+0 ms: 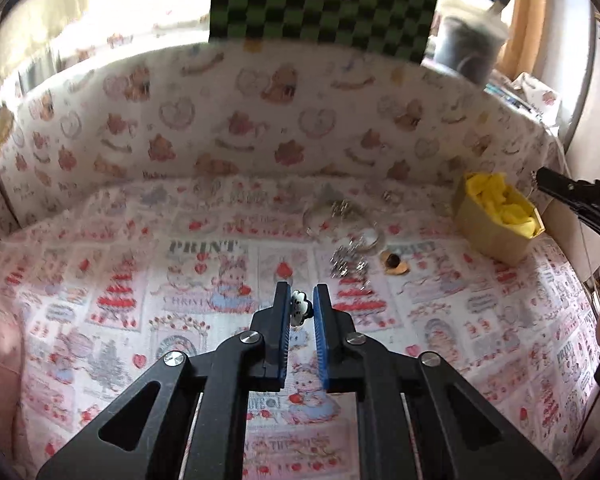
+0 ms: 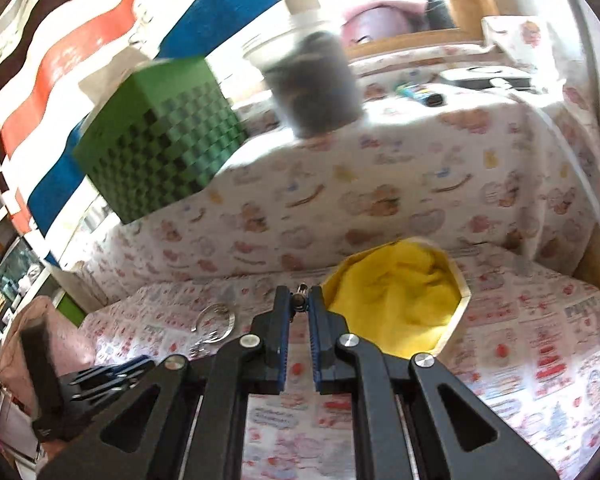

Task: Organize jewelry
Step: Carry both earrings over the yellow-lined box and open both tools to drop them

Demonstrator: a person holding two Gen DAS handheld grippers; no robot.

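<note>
My left gripper (image 1: 302,298) is shut on a small white and black charm (image 1: 301,306), held above the printed cloth. Silver bracelets and charms (image 1: 350,240) and a brown earring (image 1: 395,264) lie ahead of it. A hexagonal box with yellow lining (image 1: 498,216) stands at the right; it fills the middle right of the right wrist view (image 2: 400,304). My right gripper (image 2: 300,300) is shut on a small dark metal jewelry piece (image 2: 300,300), just left of the box rim. The right gripper also shows in the left wrist view (image 1: 540,178).
A green checkered box (image 2: 160,136) and a dark cup (image 2: 316,88) stand on the raised cloth-covered ledge behind. A silver bangle (image 2: 216,318) lies left of my right gripper. The left gripper's body (image 2: 100,380) shows at the lower left.
</note>
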